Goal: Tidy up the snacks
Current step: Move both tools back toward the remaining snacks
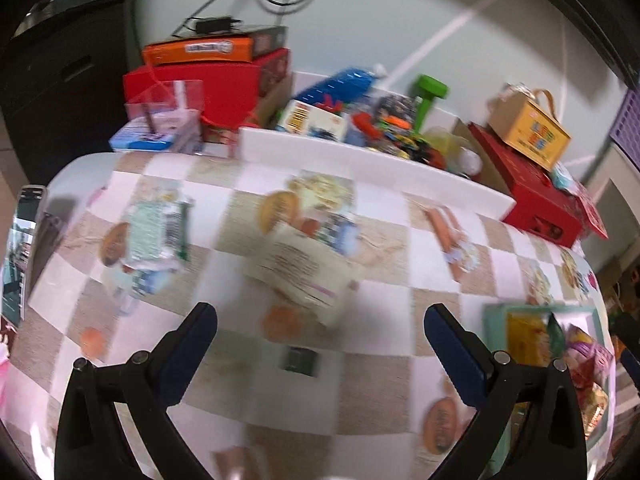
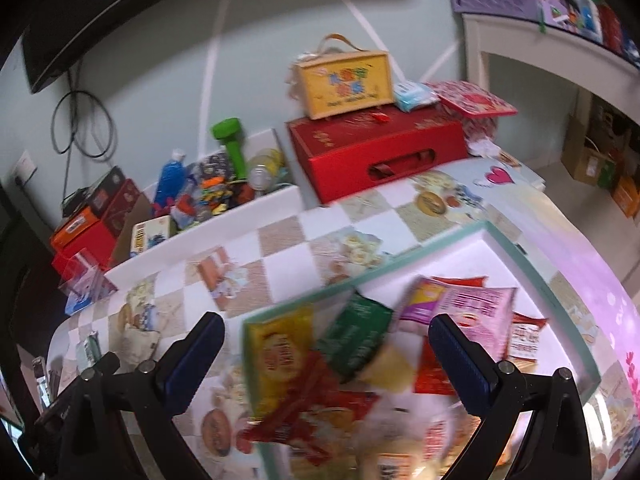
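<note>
A cream snack packet lies on the checked tablecloth just ahead of my left gripper, which is open with nothing between its fingers. A pale green packet lies further left. My right gripper is open above a shallow teal-rimmed tray. The tray holds several packets: a yellow one, a green one, a pink one and red ones. The same tray shows at the right edge of the left wrist view.
A white bin of mixed items stands at the table's back. Red boxes are stacked at the back left. A red case with a yellow carry box on it stands at the back right. A phone leans at the left.
</note>
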`<state>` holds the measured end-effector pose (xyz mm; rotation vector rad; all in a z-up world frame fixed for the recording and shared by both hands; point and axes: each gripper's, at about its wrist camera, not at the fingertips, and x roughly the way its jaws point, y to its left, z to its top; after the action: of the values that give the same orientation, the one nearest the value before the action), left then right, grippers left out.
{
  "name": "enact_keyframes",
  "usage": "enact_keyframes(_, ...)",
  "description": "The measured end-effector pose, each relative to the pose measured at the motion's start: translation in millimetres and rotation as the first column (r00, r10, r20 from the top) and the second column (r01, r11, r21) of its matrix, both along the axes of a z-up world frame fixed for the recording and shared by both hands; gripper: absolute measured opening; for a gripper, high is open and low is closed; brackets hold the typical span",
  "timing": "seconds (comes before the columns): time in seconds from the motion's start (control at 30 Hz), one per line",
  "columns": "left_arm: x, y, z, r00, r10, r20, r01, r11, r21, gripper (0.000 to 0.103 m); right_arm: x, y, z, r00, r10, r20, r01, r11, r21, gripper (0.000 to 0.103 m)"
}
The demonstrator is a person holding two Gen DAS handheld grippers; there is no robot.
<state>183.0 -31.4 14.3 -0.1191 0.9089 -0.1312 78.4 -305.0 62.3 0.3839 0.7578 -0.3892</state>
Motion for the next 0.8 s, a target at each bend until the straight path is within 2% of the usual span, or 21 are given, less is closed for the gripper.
enact_keyframes(0.17, 13, 38, 4, 0.999, 0.045, 0.020, -0.046, 0.999, 0.013, 0.103, 20, 35, 5, 0.996, 0.089, 0.009, -0.088, 0.996, -0.020, 0.103)
enact_keyframes(0.47, 36, 92, -1, 0.993, 0.117, 0.034, -0.117, 0.993, 0.011, 0.103, 66, 108, 7, 0.963, 0.265, 0.041, -0.264, 0.964, -0.036, 0.103)
enact_keyframes(0.63, 49, 107, -12, 0.992, 0.124, 0.026, -0.125, 0.991, 0.057, 0.103, 91, 138, -13, 0.943, 0.334, 0.010, -0.333, 0.943, -0.022, 0.103)
enact_keyframes(0.8, 62, 119, -32, 0.991, 0.129, -0.029, -0.127, 0.990, 0.057, 0.103, 115, 166, -47, 0.915, 0.399, -0.067, -0.400, 0.916, -0.012, 0.103)
